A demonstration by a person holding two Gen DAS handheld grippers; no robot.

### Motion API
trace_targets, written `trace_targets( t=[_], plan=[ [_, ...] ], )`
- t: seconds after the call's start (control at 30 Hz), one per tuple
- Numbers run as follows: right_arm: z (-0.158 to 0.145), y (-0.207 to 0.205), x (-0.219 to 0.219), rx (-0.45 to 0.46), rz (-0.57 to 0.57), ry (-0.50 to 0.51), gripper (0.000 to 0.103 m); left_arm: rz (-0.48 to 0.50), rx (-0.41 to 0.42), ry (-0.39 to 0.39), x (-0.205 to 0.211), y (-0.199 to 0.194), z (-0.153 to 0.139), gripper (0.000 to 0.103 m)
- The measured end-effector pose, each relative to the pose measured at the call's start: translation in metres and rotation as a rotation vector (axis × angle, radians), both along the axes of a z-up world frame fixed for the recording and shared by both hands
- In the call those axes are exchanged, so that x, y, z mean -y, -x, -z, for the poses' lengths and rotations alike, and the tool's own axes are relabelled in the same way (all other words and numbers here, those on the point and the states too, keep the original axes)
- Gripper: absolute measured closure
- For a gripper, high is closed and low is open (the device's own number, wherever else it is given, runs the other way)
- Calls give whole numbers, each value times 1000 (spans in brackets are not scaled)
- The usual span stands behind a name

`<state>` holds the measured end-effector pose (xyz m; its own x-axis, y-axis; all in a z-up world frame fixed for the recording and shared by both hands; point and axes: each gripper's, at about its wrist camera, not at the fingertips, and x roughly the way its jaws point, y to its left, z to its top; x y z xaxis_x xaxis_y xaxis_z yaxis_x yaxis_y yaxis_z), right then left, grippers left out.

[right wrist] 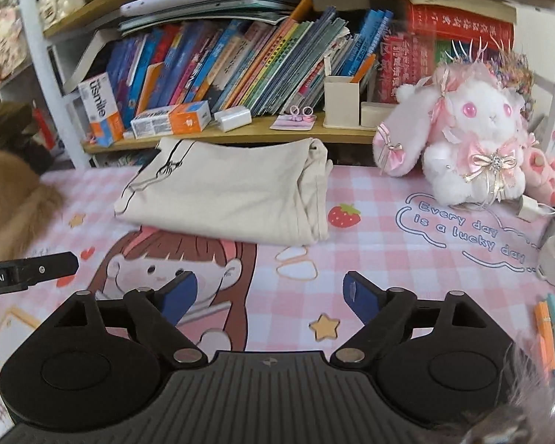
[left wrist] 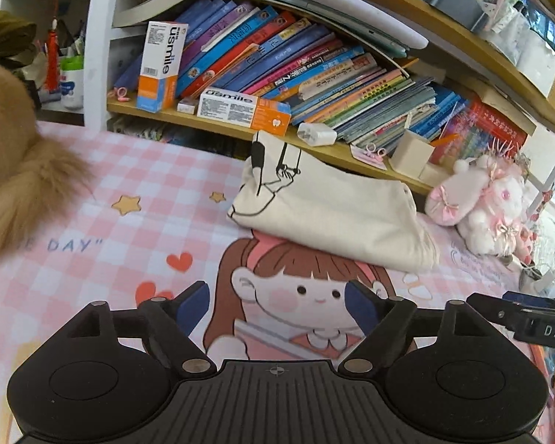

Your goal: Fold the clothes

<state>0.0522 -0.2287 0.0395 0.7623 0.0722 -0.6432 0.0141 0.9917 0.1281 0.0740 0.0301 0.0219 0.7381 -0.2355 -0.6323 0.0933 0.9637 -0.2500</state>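
A: Left tongs [left wrist: 277, 307] — state?

B: Spread wide, nothing between the pads. Only the printed pink mat [left wrist: 92, 222] shows in the gap. They hang above the counter, pitched down, well short of the cloth.

A: Where's the garment?

B: Cream folded garment [left wrist: 333, 214], flat on the mat, back edge close under the bookshelf [left wrist: 211, 125]. It already looks like a tidy rectangle, black line-drawing print showing at its left end.

A: Bearing from the left tongs?

B: Ahead and a bit right of centre. Long axis runs across the view, left to right, the right end sloping nearer. So the left tongs face the long near edge, not a short end.

A: Right tongs [right wrist: 270, 296]?

B: Same: wide apart, empty. In the right wrist view the garment [right wrist: 225, 192] sits ahead and left of centre, layered open edges at its right end.

A: So it lies between the two lines of sight.

B: Yes. Both tongs are side by side; each shows at the edge of the other's view. Neither is clearly nearer, I'd call it even.

A: Next move?

B: My read: this piece looks finished. Another fold would mean one end each.

A: Hazards?

B: Plush rabbit [right wrist: 473, 140] stands near the right end, apart from the cloth.
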Motion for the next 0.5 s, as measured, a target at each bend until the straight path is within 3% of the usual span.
trace_targets(
  t=[0.27, 0.5],
  plan=[
    [11, 21, -9, -18, 52, 12, 12, -21, 33, -57, 2, 20, -1, 7],
    [18, 28, -9, -36, 90, 26, 10, -24, 19, -62, 3, 23, 1, 7]
  ],
)
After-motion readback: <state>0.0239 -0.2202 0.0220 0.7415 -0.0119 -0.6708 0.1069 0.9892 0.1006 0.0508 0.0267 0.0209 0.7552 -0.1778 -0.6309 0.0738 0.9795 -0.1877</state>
